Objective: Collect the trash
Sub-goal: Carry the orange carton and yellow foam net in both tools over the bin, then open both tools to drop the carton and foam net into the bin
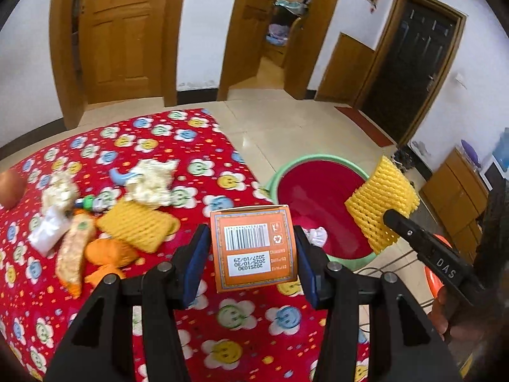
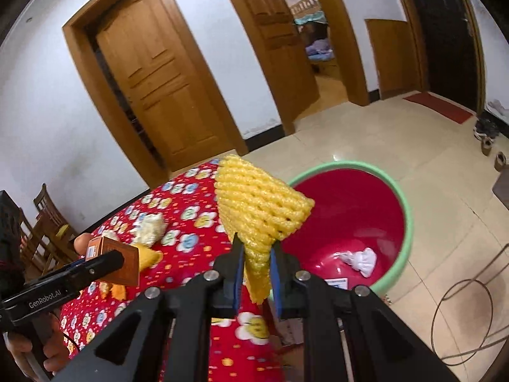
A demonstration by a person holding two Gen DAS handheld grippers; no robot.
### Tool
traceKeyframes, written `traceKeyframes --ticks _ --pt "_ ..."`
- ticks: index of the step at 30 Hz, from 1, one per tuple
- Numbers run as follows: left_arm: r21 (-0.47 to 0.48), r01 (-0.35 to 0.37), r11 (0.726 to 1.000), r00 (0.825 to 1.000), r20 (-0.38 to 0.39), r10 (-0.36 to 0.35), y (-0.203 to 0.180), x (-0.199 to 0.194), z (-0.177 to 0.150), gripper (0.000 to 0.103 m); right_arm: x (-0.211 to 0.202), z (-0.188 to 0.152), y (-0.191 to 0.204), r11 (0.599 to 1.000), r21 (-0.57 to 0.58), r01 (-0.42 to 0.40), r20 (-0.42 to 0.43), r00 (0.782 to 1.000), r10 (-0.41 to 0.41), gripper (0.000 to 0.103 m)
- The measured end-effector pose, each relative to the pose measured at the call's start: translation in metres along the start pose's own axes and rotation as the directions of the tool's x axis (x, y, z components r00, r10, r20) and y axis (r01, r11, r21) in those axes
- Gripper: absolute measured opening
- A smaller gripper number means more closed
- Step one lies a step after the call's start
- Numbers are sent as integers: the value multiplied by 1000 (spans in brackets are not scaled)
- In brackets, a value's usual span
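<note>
My left gripper (image 1: 253,251) is shut on an orange carton (image 1: 254,248) with a barcode, held above the table's right edge. My right gripper (image 2: 257,265) is shut on a yellow foam fruit net (image 2: 259,213), held up beside the red basin with a green rim (image 2: 405,200) on the floor. The basin holds a crumpled white tissue (image 2: 361,261) and a paper scrap. The net (image 1: 380,203) and basin (image 1: 273,175) also show in the left wrist view. More trash lies on the table: another yellow net (image 1: 136,227), crumpled tissues (image 1: 151,181), orange peels (image 1: 109,254), a snack wrapper (image 1: 74,254).
The table has a red cloth with smiley flowers (image 1: 248,318). An orange fruit (image 1: 11,187) sits at its far left. A wire-frame stool (image 2: 461,315) stands on the tiled floor right of the basin. Wooden chairs (image 2: 41,222) stand at the left.
</note>
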State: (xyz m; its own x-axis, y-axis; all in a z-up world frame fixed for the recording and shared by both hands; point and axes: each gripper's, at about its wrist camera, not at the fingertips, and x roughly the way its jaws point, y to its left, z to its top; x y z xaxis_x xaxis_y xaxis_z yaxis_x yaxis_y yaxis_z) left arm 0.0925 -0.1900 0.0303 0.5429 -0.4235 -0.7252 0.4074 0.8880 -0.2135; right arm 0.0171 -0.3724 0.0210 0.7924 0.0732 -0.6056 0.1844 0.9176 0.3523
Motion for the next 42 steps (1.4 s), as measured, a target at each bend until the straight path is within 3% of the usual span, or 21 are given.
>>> traceKeyframes --ticks 13,23,42 --pt "62 28 998 998 -58 -24 -41 45 9 52 17 0 -46 998 59 35 -39 999 -32 21" --pt "108 51 993 997 -62 -45 -61 60 15 52 18 -3 -65 993 117 6 -33 999 -2 49" --pt "164 78 983 993 -105 -62 -90 89 12 53 -9 1 -87 984 167 58 27 998 -63 53"
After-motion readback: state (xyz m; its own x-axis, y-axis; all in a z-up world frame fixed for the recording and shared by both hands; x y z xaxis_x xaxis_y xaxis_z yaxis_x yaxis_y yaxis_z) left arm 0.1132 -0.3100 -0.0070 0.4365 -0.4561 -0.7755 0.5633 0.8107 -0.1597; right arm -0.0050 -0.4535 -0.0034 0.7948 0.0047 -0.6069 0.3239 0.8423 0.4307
